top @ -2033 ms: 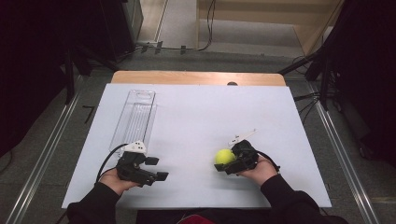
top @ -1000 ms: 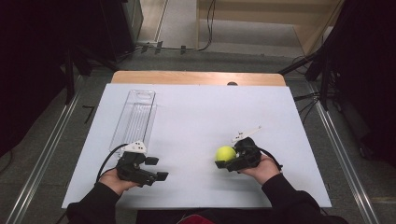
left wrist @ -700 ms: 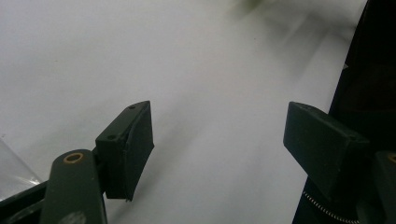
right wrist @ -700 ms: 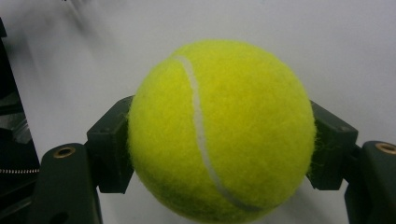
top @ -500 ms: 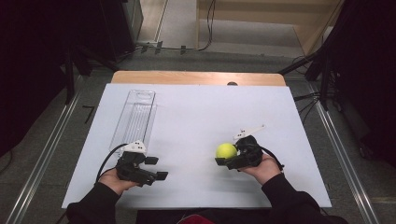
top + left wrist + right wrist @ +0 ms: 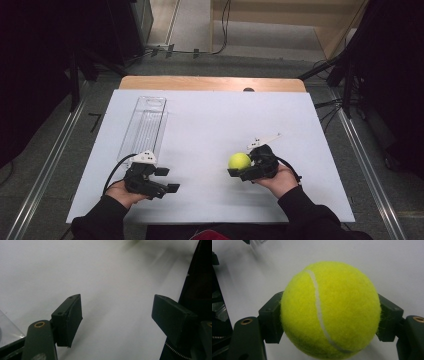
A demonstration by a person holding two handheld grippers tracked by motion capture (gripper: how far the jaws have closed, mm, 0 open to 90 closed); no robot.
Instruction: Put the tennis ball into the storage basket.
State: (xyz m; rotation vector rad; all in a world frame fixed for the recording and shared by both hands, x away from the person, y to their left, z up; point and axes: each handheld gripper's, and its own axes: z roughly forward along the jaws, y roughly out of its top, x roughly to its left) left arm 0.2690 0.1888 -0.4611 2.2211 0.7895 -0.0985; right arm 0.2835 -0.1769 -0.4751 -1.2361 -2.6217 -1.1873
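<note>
Tennis ball (image 6: 329, 310) slightly raised, seemingly unbranded.

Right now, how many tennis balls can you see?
1. The ball sits between the jaws of the right gripper, near the table's front right. The clear tube at the left looks empty.

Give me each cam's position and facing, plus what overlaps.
High view: above the person's side, facing forward and down on the table; shows both forearms, left gripper, right gripper, clear tube.
Left gripper view: rides the left gripper, facing the bare white tabletop between open jaws.
Right gripper view: rides the right gripper, jaws clamping the tennis ball.
Shared: high and right gripper views both show the ball.
</note>
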